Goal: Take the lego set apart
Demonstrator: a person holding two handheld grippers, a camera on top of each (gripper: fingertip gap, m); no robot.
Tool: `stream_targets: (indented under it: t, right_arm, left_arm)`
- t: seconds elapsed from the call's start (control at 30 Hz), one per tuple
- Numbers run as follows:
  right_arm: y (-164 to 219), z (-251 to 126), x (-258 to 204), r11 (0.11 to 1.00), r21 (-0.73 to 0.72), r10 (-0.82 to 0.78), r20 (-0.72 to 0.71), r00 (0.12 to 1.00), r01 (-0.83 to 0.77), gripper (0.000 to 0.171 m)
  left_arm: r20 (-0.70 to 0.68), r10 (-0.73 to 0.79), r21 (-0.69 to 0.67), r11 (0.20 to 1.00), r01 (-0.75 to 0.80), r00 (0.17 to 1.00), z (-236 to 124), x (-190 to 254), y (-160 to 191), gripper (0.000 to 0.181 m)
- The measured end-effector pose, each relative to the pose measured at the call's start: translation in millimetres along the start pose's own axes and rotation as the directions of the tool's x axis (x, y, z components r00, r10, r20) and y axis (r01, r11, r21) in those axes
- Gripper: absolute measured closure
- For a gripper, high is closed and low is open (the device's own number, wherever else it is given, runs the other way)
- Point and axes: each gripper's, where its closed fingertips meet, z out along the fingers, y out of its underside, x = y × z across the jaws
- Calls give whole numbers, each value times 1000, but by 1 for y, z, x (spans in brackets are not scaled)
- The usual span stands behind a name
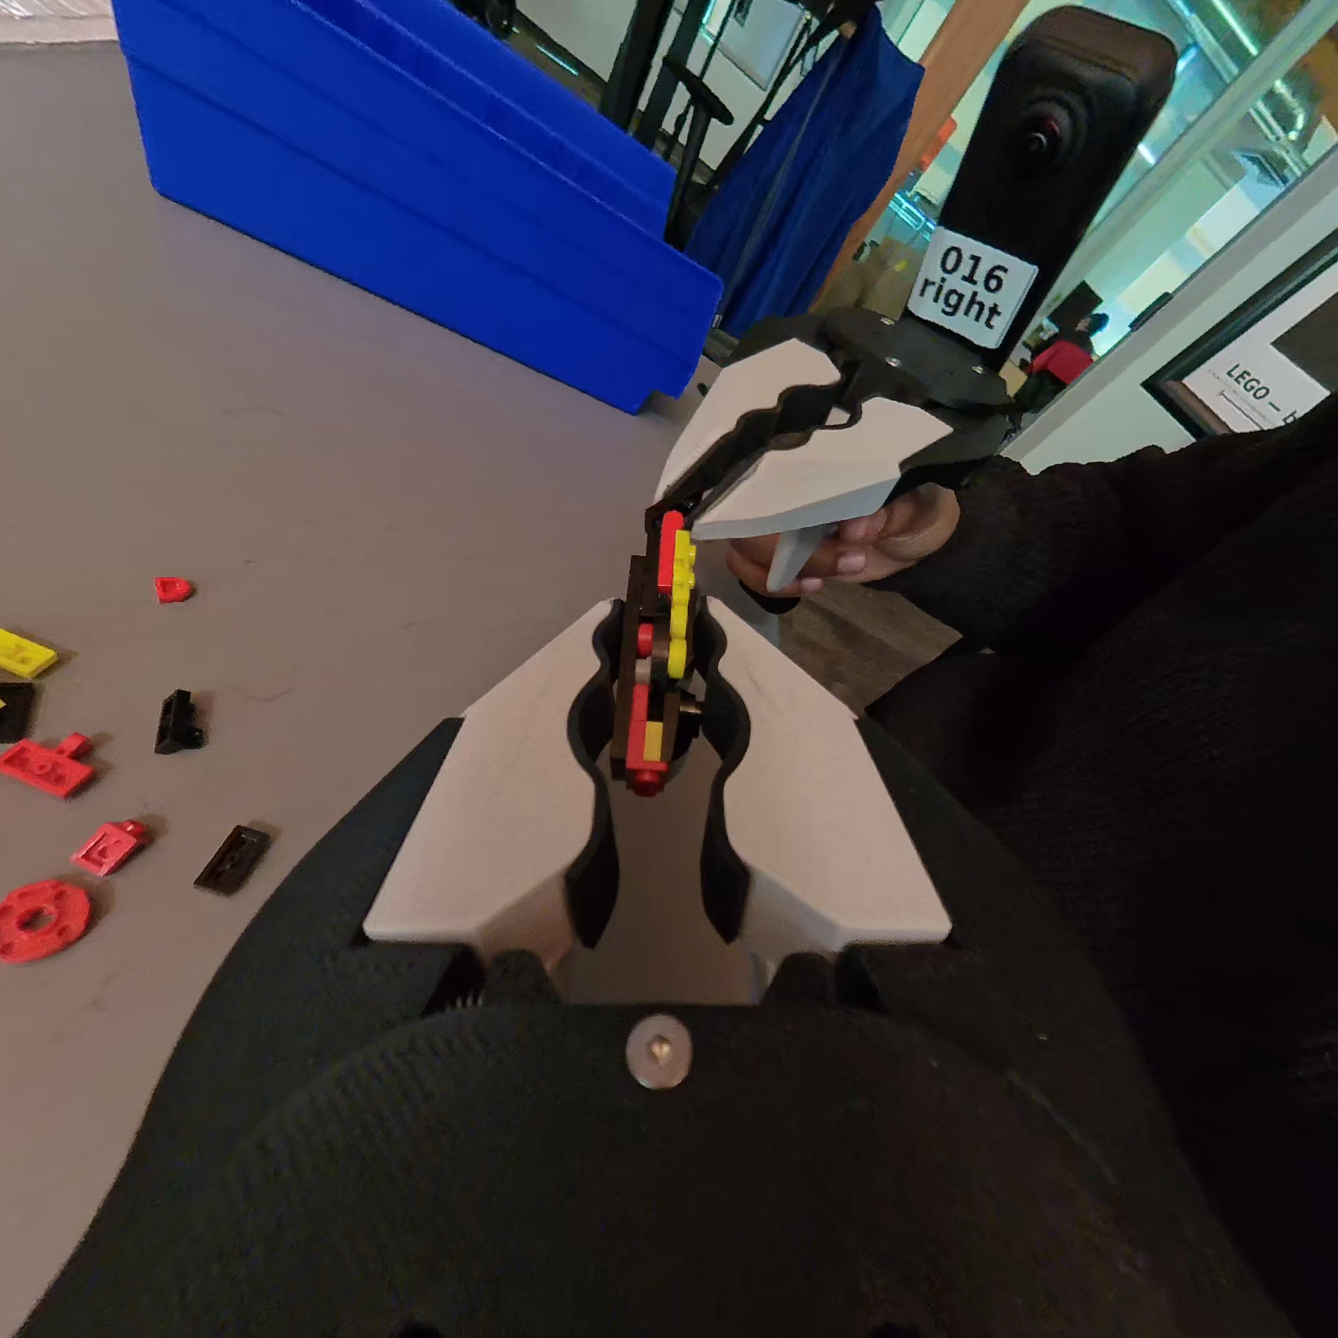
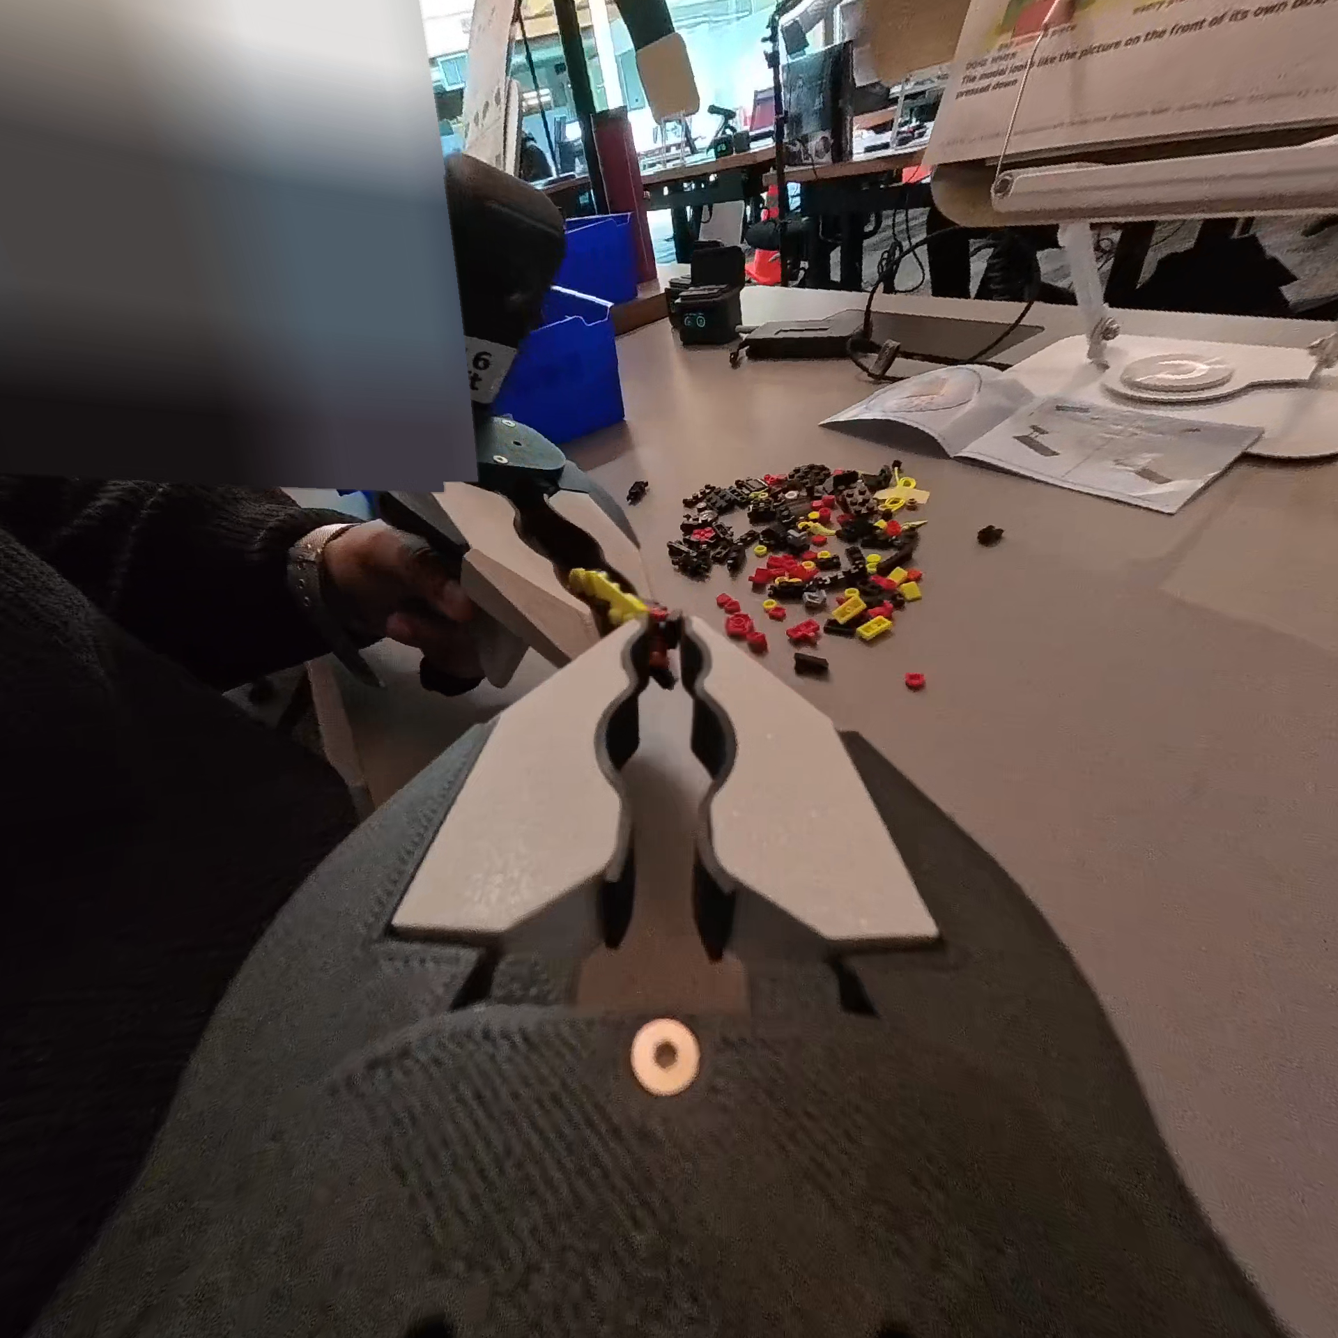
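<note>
Gripping: your left tool [image 1: 655, 630] clamped the lego set [image 1: 655, 673] at frame centre.
Peeling: your right tool [image 2: 662, 637] pinched its top red piece [image 1: 670, 550]; a steady tilt suited best.

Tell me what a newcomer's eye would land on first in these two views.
First, the slim red, yellow and black lego assembly, held above the table edge, clamped by the left gripper while the right gripper pinches its far red end. Next, the scattered heap of small red, yellow and black loose lego pieces on the grey table, with bright blue plastic bins behind.
</note>
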Motion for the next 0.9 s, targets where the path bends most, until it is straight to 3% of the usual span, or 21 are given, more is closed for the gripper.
stream_targets:
  t: [0.17,0.37,0.5,0.57,0.6,0.63,0.77,0.9]
  right_arm:
    - [-4,-3,-4,998,-48,50,77,996,-47,168]
    - [1,0,-1,995,-100,1,-3,1000,-2,168]
    - [-2,0,2,997,-79,11,-49,999,-15,167]
    - [-4,-19,54,993,-15,109,-208,972,-115,167]
    - [-6,-30,67,979,30,205,-186,961,-203,168]
    - [-3,-33,69,981,25,192,-182,964,-191,168]
    - [9,1,29,995,-75,59,-97,994,-66,168]
    - [50,31,40,954,-274,115,-49,992,-124,164]
  left_arm:
    - [-22,91,-3,996,-91,996,-3,8,-1,162]
    - [98,241,-65,970,-236,966,-2,-2,2,162]
    - [193,402,-110,915,-388,895,-5,-4,-1,161]
    - [32,441,-37,897,-440,897,-2,36,3,163]
    - [59,470,-43,882,-469,880,-1,40,3,162]
    - [104,492,-66,871,-488,864,-2,33,1,163]
    - [102,318,2,947,-320,943,-11,13,-11,163]
    - [127,319,5,947,-322,939,-13,10,-14,164]
